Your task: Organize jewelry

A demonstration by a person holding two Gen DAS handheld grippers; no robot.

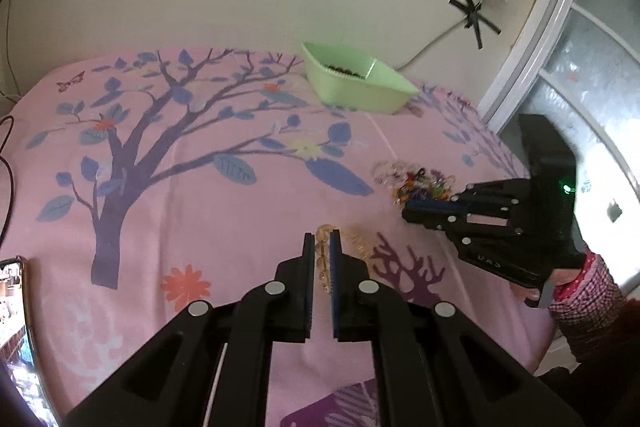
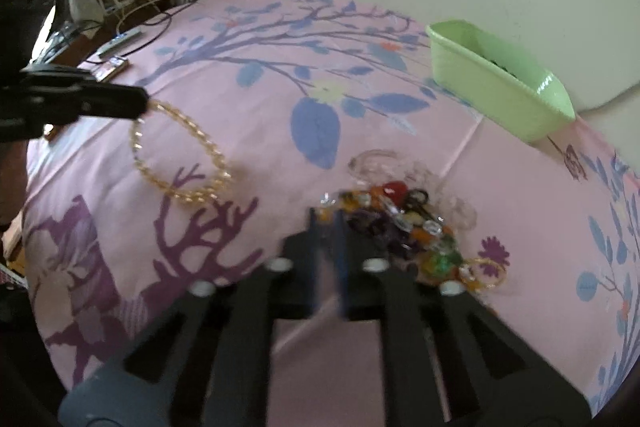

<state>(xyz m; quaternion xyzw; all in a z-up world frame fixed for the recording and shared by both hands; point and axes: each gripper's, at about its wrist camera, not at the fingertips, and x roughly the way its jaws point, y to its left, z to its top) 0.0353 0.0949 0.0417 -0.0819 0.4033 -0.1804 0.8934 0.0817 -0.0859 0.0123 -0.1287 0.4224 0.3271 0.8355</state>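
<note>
Amber-yellow glass beads make up the bracelet (image 2: 182, 157), a loop whose near end is caught between the jaws of the left gripper (image 1: 322, 247); those jaws are pressed in on the beaded strand, with a few beads showing in the narrow gap between the fingers. In the right wrist view the loop hangs and trails from the gripper tip at upper left down toward lower right, its long axis slanting that way, and its far end rests on the pink tree-print cloth (image 2: 260, 99) over a purple coral motif. In the left wrist view the same bracelet (image 1: 352, 241) spills to the right of the fingers.

To the right of the bracelet, well apart from it, lies the jewelry pile (image 2: 404, 223): a tangle of red, orange, purple, green and clear pieces with a small yellow ring at its near right edge. The right gripper (image 2: 326, 227) has its tips at the left edge of this pile; its jaws stand close together with a narrow gap, and blur hides whether anything is pinched. From the left wrist view the right gripper (image 1: 416, 209) reaches into the pile (image 1: 416, 181) from the right.

Farther back, near the wall, sits a light green plastic bin (image 1: 356, 87), long axis running toward the right. Some small dark items lie on its floor; what they are cannot be told. A phone (image 1: 12, 327) lies at the cloth's left edge.
</note>
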